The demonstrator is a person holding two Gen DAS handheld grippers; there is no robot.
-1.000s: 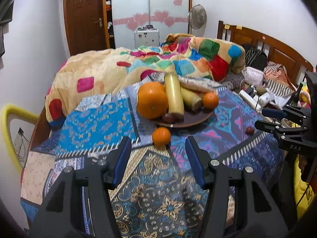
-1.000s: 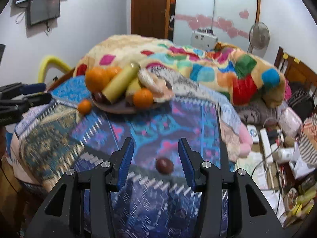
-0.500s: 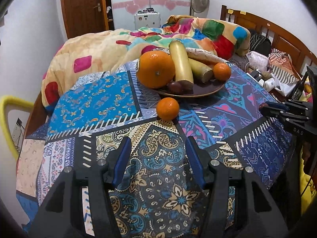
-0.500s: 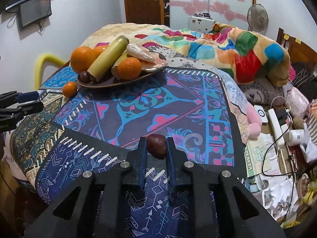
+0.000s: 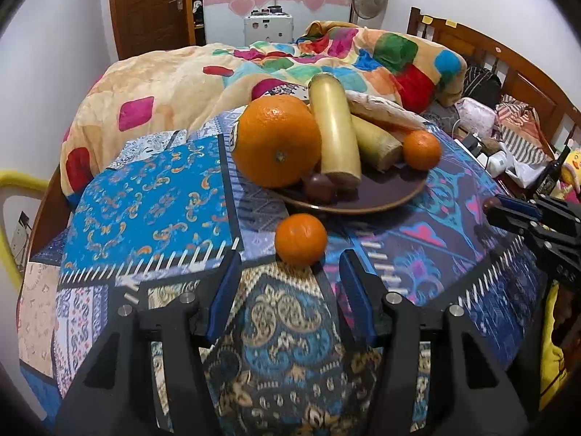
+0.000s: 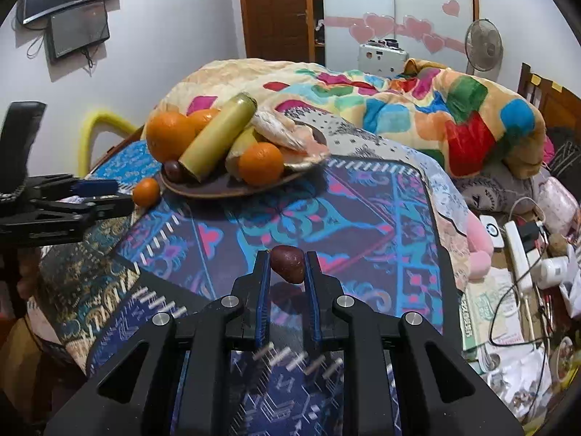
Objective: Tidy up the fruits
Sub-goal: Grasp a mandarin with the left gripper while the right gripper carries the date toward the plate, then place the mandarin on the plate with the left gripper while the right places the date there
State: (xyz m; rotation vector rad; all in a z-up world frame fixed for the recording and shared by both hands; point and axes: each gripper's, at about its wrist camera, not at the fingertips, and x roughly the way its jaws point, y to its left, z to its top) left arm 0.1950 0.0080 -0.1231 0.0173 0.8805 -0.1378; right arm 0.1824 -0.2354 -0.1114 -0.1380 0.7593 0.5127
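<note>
Right tongs (image 6: 287,267) pinching dark red fruit (image 6: 287,262), lifted off bench (image 6: 363,218), well short of plate (image 6: 225,190). Left tongs (image 5: 287,283) spread, small orange (image 5: 300,239) just ahead, beside plate's near rim.

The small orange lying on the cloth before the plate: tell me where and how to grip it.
Grip the small orange across its widest middle, approaching from the near side where the open left gripper already faces it. It is round and sits free, just clear of the plate.
</note>
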